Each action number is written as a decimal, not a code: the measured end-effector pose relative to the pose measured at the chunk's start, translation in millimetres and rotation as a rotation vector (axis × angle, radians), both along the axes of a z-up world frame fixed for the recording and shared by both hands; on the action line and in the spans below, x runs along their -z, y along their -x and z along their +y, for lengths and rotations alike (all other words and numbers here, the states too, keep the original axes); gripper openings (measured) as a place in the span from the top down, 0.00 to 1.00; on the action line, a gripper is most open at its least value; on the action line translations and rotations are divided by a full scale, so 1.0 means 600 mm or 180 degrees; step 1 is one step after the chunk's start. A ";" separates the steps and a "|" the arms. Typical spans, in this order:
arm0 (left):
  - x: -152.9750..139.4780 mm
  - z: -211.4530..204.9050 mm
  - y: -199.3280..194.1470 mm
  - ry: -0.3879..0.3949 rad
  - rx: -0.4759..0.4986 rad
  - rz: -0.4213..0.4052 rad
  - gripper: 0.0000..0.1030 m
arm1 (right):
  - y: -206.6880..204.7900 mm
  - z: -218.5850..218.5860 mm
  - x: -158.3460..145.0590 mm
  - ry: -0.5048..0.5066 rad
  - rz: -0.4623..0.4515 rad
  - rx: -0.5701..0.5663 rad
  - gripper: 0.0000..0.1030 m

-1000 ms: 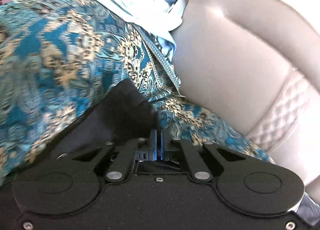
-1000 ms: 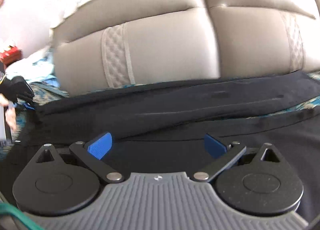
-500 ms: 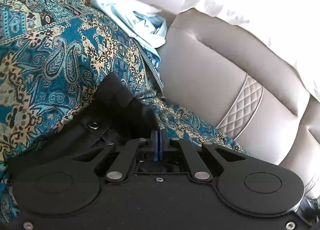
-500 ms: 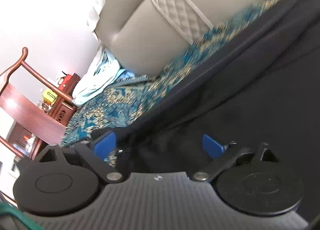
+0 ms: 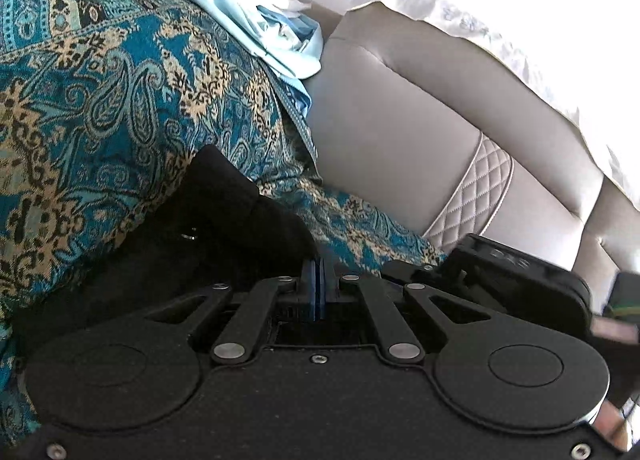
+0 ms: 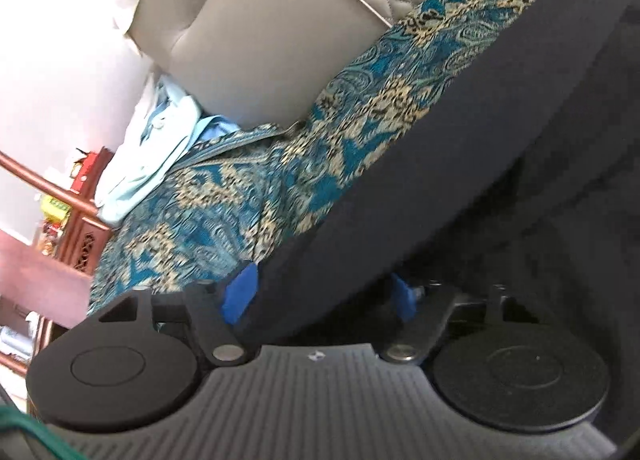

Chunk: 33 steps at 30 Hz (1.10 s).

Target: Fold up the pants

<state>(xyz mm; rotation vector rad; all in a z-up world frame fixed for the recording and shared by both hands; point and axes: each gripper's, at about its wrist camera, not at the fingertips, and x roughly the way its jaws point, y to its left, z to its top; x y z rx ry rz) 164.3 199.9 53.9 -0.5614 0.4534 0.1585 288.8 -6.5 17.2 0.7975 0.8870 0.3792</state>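
Observation:
Black pants lie on a teal paisley throw over the sofa seat. My left gripper is shut, its blue pads pinched together on a corner of the black pants, which bunch up just ahead of it. In the right wrist view a thick folded edge of the pants runs diagonally across. My right gripper straddles that edge with its jaws closing. The left pad sits beside the fabric, the right pad is half buried in dark cloth. The right gripper's black body shows close to the right of my left gripper.
The paisley throw covers the seat and arm. A beige leather sofa back with a quilted stripe rises behind. A light blue garment lies in the corner. A white cloth drapes the sofa top. A wooden chair stands at far left.
The right gripper swung left along the pants, rolled, and its jaws narrowed around the folded edge. The left view shifted right, and the right gripper's body came into it.

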 end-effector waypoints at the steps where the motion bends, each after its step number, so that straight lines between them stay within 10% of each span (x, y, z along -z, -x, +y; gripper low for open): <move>1: 0.002 0.001 0.001 0.0006 0.0009 0.0009 0.98 | -0.006 0.001 -0.001 0.0049 0.0017 0.0017 0.43; 10: 0.014 0.007 0.009 0.0147 0.0125 0.0095 0.97 | -0.008 0.006 -0.019 0.0525 -0.0076 0.0064 0.87; 17: 0.027 0.011 0.028 0.0524 0.0326 0.0101 0.83 | 0.001 0.007 -0.052 0.0770 -0.0303 -0.0012 0.89; 22: 0.028 0.025 0.040 0.0752 0.0325 -0.0003 0.49 | 0.004 0.003 -0.057 0.0807 -0.0322 -0.0028 0.89; 33: 0.082 0.068 0.020 0.1653 0.0117 0.0215 0.35 | 0.032 -0.012 -0.061 0.0809 -0.0375 -0.0054 0.89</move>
